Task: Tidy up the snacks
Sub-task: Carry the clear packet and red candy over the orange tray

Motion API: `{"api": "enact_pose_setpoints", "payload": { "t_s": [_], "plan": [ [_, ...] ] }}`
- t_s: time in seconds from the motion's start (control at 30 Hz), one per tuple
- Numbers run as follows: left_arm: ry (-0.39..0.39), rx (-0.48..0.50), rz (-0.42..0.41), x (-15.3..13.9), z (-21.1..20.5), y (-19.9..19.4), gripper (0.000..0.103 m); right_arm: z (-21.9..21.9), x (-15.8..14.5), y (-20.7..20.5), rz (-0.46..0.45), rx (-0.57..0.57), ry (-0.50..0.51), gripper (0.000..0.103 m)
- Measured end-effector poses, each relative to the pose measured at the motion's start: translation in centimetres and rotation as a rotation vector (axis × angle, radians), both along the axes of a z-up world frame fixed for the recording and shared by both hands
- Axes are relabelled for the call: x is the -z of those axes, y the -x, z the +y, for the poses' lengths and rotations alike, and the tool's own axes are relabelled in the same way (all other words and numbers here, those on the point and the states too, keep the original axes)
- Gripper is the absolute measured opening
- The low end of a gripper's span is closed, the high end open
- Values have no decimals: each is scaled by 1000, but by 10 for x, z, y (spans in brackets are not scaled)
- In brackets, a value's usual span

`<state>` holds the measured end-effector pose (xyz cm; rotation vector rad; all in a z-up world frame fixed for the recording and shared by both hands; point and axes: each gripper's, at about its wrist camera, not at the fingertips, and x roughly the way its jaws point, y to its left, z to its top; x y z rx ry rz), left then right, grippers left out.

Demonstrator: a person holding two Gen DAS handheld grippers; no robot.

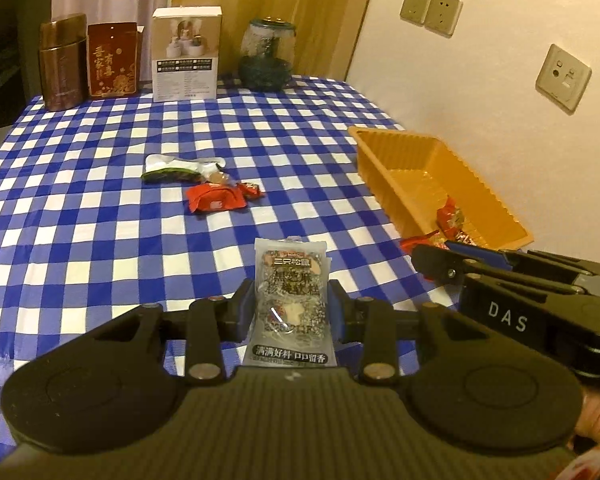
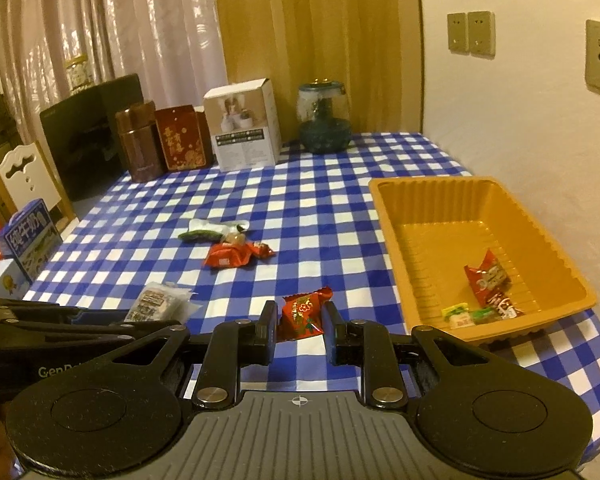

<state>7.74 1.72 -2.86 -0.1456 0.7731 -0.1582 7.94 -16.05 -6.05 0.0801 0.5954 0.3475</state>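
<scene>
My left gripper (image 1: 292, 312) is shut on a clear packet of dark sesame cake (image 1: 290, 300), held above the checked cloth; the packet also shows in the right wrist view (image 2: 160, 300). My right gripper (image 2: 300, 320) is shut on a small red candy (image 2: 302, 314). An orange tray (image 2: 396, 240) stands to the right by the wall and holds a few wrapped snacks (image 2: 486, 280); it also shows in the left wrist view (image 1: 384, 168). More loose snacks lie mid-table: a red packet (image 1: 216, 198) and a green-white packet (image 1: 172, 168).
A brown tin (image 1: 62, 64), red box (image 1: 114, 60), white box (image 1: 186, 56) and glass jar (image 1: 266, 56) stand along the table's far edge. Milk cartons (image 2: 24, 240) stand at the left edge. The wall runs along the right side.
</scene>
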Motion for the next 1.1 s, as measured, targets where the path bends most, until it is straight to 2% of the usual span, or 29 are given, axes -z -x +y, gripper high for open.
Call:
{"api": "enact_pose_setpoints", "payload": {
  "t_s": [0.3,0.5,0.8,1.1],
  "plan": [
    [34,42,0,-6,-21,-7,34,-27,-9,2,-11,54,-10,24],
    [65,102,-2,-11,-50,-19,34,-64,-11,-2,-12,136,-15,24],
    [85,192,-11,-16,-106,-49,34,-118,-11,-20,-11,227,-27,24],
    [93,222,-4,-16,-144,-85,34,-149,-9,-55,-5,244,-25,24]
  ]
}}
